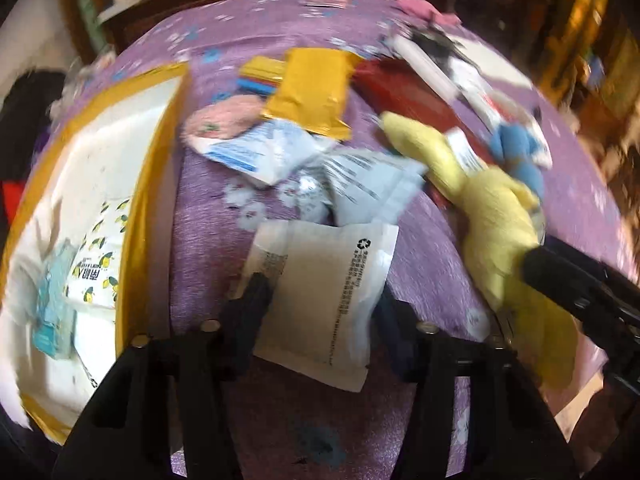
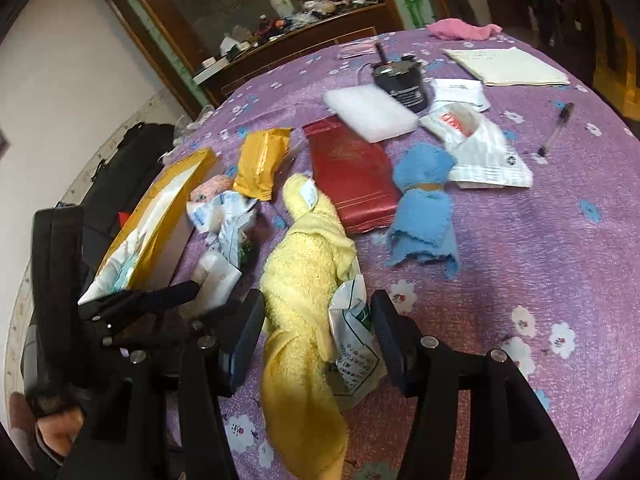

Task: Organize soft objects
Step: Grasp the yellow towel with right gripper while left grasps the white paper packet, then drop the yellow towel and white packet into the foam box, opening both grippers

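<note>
Item: left hand-held gripper (image 1: pixel 320 312), fingers spread either side of a white sachet (image 1: pixel 320 300), placed to pinch it; not visibly clamped.

Item: right hand-held gripper (image 2: pixel 316 344), fingers spread astride the yellow towel (image 2: pixel 304 292) and a white plastic packet (image 2: pixel 352 344) (no squeeze visible).

Item: gold-rimmed box (image 1: pixel 156 168), open at left of purple worktop (image 1: pixel 420 232), likely the destination.

Item: blue cloth (image 2: pixel 424 200), loose beside the red pouch (image 2: pixel 352 176).

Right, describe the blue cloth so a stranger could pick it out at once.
Start from the purple flowered tablecloth and find the dark red pouch near its middle. The blue cloth lies against that pouch's right edge, left of a white printed bag. It is the only blue towelling piece, cinched at the waist by a tan band, unlike the long yellow towel.
</note>
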Demonstrator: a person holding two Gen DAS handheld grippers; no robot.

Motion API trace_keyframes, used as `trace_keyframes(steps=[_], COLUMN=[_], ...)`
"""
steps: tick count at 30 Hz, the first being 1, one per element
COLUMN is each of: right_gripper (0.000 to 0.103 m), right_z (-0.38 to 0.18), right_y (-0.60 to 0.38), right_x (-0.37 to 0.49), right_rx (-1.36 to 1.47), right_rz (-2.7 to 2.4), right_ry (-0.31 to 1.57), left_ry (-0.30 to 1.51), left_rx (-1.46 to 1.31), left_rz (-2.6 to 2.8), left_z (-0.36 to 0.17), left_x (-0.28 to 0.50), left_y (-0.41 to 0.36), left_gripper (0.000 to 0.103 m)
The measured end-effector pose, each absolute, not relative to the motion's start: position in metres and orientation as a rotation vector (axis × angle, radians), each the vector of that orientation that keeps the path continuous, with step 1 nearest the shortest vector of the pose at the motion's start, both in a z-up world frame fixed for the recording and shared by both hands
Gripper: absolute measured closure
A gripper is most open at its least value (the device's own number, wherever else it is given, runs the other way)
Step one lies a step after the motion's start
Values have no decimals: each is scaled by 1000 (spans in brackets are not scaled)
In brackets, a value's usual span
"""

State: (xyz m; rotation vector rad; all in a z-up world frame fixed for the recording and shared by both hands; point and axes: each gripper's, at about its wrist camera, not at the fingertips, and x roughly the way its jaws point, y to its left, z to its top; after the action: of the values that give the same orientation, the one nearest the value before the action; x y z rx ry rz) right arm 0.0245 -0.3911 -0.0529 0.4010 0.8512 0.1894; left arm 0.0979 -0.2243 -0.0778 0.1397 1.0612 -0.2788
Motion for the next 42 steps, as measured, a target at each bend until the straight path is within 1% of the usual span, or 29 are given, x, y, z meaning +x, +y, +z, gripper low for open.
trace_keyframes(steps=[2, 4, 6, 7, 8, 12, 13, 14, 16, 20, 23, 26, 28, 32, 36, 38, 40, 42], right_gripper=[48, 48, 48, 48, 48, 50, 61, 62, 70, 71, 71, 71, 72, 72, 72, 72, 72, 72], right_z=[-42, -30, -26, -27, -31, -48, -51, -51, -47, -35, -24, -13, -1, 32, 42, 38, 32, 25], right_y=[-397, -397, -393, -390, -389, -377, -377, -379, -386, -394, -393, -384, -381, -351, -300, -272, -237, -209], right_x=[14, 8, 10, 14, 19, 40, 42, 41, 35, 22, 15, 14, 13, 14, 48, 69, 91, 108], right_rx=[407, 396, 370, 371, 380, 334, 320, 324, 374, 422, 468, 436, 472, 432, 411, 413, 385, 357], right_rz=[168, 191, 204, 207, 222, 222, 210, 192, 214, 222, 271, 252, 298, 395, 498, 532, 547, 538], right_ry=[800, 764, 765, 780, 800, 852, 859, 859, 842, 781, 727, 702, 668, 592, 637, 671, 711, 744], left_ry=[1050, 1046, 1048, 1044, 1040, 1057, 1060, 1063, 1060, 1033, 1007, 967, 943, 887, 808, 773, 752, 770], left_rx=[117, 98, 49, 35, 20, -83, -120, -151, -195, -291, -309, -330, -390, -479, -500, -444, -401, -312], left_rz=[-276, -275, -303, -315, -332, -404, -413, -425, -453, -487, -495, -484, -479, -448, -354, -288, -193, -103], left_z=[-76, -73, -65, -60, -56, -50, -49, -49, -47, -38, -26, -12, -2, 23, 42, 47, 43, 34], left_x=[97, 94, 90, 85, 81, 69, 67, 64, 60, 53, 51, 49, 47, 49, 68, 86, 104, 124], left_y=[-222, -217, -214, -213, -212, -205, -200, -197, -192, -178, -173, -160, -142, -96, -49, -34, -21, -16], left_gripper=[70, 76, 81, 90, 92, 92, 92, 92, 92, 92, 92, 92, 92, 92, 92, 92, 92, 92])
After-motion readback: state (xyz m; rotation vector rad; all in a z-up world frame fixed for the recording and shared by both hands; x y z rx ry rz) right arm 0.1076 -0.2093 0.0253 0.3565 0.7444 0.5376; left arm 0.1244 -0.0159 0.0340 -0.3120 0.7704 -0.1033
